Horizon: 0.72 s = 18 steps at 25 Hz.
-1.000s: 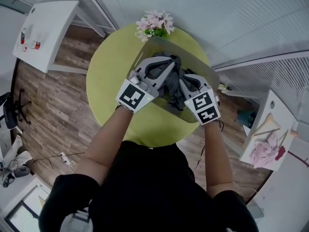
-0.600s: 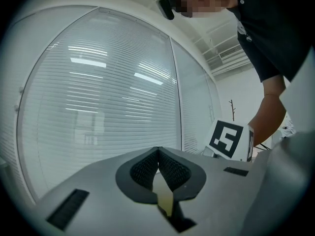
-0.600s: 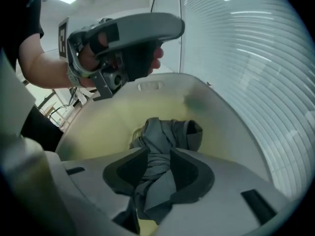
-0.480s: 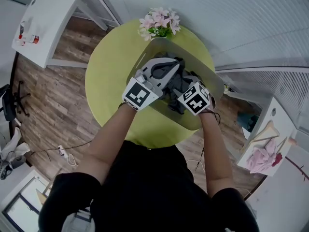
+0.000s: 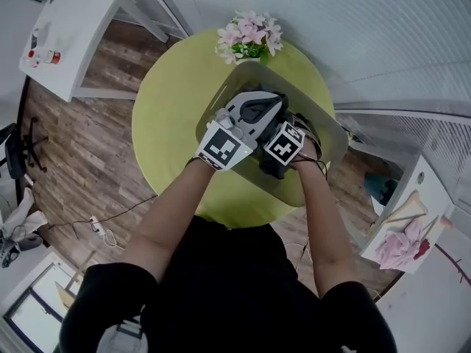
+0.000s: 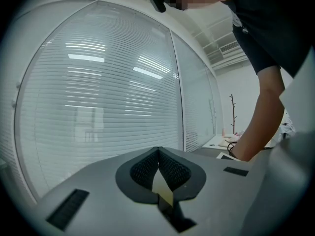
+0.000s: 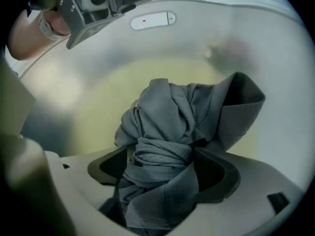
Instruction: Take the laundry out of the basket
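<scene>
Right claw (image 7: 162,168) has just been opening: jaws wide, astride the grey cloth (image 7: 167,117), not pinching it. Left claw (image 6: 158,173) closed, empty. The cloth lies in the basket (image 7: 256,43) on the green surface (image 5: 165,116); nothing looks lifted out yet

Grey laundry (image 7: 165,127) cut off at the lower edge (between the jaws), basket wall (image 7: 54,82) blurred at left

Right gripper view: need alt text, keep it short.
A crumpled grey garment lies bunched between the wide-apart jaws of the right gripper, which have just been opening. It sits inside a pale basket whose floor looks yellow-green.
</scene>
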Available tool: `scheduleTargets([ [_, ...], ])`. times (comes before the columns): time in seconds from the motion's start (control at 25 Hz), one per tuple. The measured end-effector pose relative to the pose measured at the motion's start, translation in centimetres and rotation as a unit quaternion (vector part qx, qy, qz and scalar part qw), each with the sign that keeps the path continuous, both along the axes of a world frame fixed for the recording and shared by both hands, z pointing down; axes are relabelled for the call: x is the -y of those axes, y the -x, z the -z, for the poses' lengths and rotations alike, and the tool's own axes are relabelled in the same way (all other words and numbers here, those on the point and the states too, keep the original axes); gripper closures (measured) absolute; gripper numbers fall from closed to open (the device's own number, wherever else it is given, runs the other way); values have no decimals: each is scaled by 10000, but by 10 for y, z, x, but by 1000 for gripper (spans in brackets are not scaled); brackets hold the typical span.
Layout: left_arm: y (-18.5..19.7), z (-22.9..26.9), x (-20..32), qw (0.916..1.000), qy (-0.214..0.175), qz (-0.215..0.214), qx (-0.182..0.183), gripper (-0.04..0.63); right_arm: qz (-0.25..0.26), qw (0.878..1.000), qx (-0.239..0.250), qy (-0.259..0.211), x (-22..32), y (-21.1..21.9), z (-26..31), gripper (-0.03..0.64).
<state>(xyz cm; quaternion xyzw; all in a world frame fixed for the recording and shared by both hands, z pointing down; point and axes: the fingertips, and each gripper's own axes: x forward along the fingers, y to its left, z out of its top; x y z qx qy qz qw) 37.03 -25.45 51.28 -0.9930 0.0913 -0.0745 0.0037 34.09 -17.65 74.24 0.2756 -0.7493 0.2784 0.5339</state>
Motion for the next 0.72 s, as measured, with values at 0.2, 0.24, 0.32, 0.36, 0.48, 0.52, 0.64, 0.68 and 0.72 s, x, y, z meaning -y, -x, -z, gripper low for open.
scheduleTargets([
  [0.2, -1, -6, 2, 10000, 52, 3, 80, 584, 91, 9998, -101, 176, -1, 3, -22, 196],
  [0.24, -2, -7, 2, 9999, 75, -20, 97, 584, 113, 9997, -107, 209, 0, 3, -25, 195],
  [0.32, -4, -8, 4, 9999, 86, -54, 117, 584, 166, 9994, -90, 296, 1, 3, -30, 190],
  [0.36, -5, -9, 6, 9999, 73, -54, 134, 584, 197, 9992, -77, 345, 1, 4, -33, 189],
  [0.48, -4, -12, 12, 9998, 34, 1, 210, 584, 275, 9983, -73, 507, -3, 7, -42, 184],
  [0.52, -4, -13, 14, 9997, 33, 26, 230, 584, 285, 9980, -76, 552, -4, 8, -45, 184],
  [0.64, -3, -15, 19, 9996, 54, 97, 258, 584, 299, 9977, -36, 606, -4, 8, -51, 181],
  [0.68, -1, -15, 20, 9996, 71, 136, 256, 584, 303, 9975, -5, 631, -4, 9, -54, 181],
  [0.72, 1, -16, 22, 9995, 90, 179, 251, 584, 311, 9974, 29, 649, -4, 11, -57, 181],
])
